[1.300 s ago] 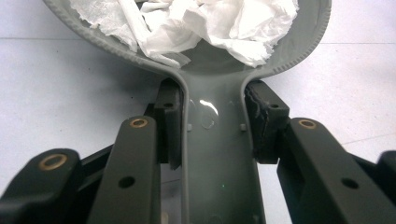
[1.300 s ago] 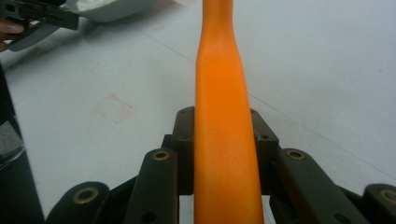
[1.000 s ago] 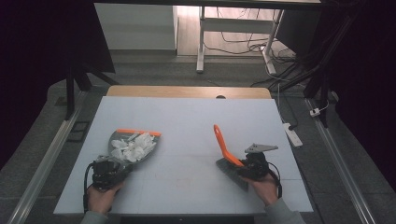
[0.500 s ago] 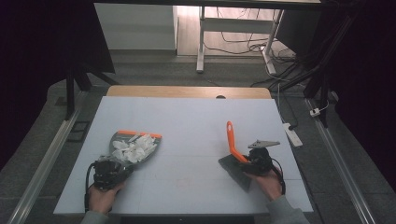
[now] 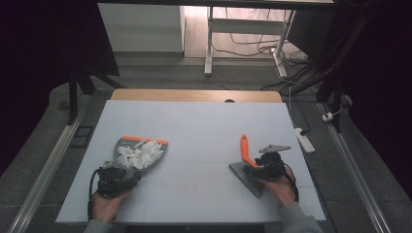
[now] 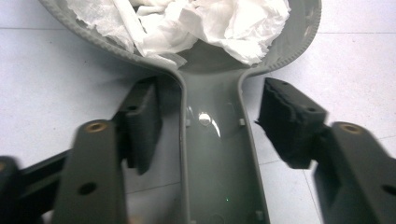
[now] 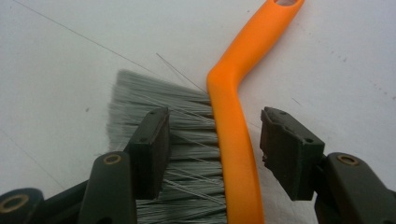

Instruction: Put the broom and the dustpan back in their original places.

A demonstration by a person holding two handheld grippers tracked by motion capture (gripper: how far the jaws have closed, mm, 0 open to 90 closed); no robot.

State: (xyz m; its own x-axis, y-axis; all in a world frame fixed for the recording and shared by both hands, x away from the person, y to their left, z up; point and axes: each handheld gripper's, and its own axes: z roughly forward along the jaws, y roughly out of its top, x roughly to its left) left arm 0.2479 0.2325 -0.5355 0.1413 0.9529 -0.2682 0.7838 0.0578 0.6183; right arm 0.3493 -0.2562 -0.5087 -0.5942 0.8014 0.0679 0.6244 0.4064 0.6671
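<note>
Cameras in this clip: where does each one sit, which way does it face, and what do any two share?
High view: above the person's side, looking forward and down on the table; both hands enter at the bottom.
Left gripper view: rides the left claw, looking along its open jaws at the dustpan with crumpled paper.
Right gripper view: rides the right claw, jaws open beside the brush.
Shared: the high view also shows dustpan and brush.

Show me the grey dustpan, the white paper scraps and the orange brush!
Grey plastic dustpan (image 6: 212, 154), left gripper view, on its handle.
White crumpled paper scraps (image 6: 243, 21), left gripper view, on the pile.
Orange-handled grey-bristled brush (image 7: 233, 135), right gripper view, on its handle.
</note>
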